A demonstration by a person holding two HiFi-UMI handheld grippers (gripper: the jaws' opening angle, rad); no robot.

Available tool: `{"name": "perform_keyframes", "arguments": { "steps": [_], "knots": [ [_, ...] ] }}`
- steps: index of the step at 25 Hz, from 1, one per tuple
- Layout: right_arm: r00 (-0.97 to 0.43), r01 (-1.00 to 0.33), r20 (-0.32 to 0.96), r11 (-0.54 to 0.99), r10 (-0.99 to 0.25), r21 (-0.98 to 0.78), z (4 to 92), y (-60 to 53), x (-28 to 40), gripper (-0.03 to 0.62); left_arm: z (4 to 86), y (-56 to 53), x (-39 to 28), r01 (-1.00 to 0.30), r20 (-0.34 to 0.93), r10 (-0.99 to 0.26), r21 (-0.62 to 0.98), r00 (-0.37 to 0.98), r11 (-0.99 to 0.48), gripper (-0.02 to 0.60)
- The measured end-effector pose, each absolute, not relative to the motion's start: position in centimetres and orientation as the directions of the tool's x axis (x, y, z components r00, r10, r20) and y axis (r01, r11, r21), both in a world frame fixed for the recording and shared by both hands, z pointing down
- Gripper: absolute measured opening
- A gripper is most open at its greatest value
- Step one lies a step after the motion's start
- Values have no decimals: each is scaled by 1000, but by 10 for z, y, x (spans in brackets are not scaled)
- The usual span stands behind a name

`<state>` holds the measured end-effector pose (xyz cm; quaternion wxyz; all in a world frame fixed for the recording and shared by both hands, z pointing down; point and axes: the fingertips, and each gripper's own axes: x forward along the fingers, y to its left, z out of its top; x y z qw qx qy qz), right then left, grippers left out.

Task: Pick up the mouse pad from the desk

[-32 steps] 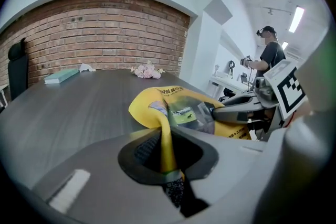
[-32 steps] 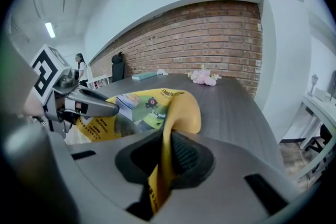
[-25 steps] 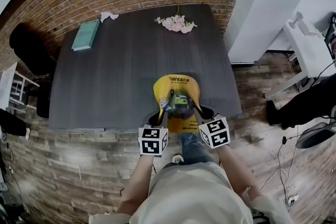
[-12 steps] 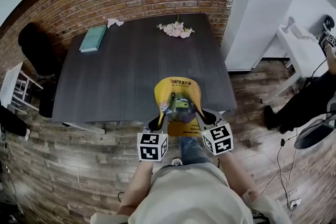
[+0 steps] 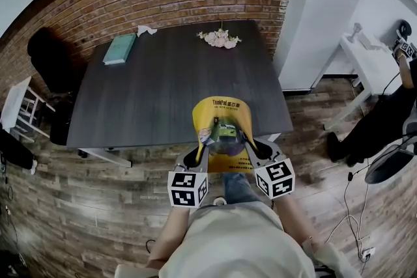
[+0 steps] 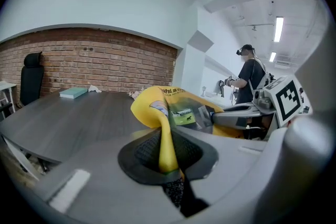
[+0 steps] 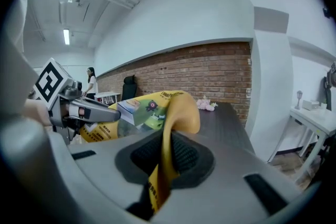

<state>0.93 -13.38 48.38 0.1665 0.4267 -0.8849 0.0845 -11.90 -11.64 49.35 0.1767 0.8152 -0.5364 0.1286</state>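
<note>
Left tongs [image 6: 167, 152] and right tongs [image 7: 167, 157] clamp side edges of the mouse pad [image 5: 222, 115], lower centre; soft and light, it bows, seemingly off the table [image 5: 143, 94].

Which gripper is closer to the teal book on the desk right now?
Left. The left gripper holds the mouse pad by the edge nearer the book; the right gripper holds the opposite edge, farther off.

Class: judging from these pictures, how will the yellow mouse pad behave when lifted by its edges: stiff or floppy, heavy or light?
Probably floppy: the mouse pad arches and folds between the left gripper and right gripper. Likely light: two thin edge pinches carry it.
</note>
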Motion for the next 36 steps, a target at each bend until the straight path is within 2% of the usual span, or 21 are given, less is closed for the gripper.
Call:
{"name": "perform_keyframes", "arguments": {
  "steps": [36],
  "knots": [
    [-594,-770,362,638,-718,4,486,-143,-8,28,497,-122,-136,-918,389,-832,170,396,-358,38]
  ]
}}
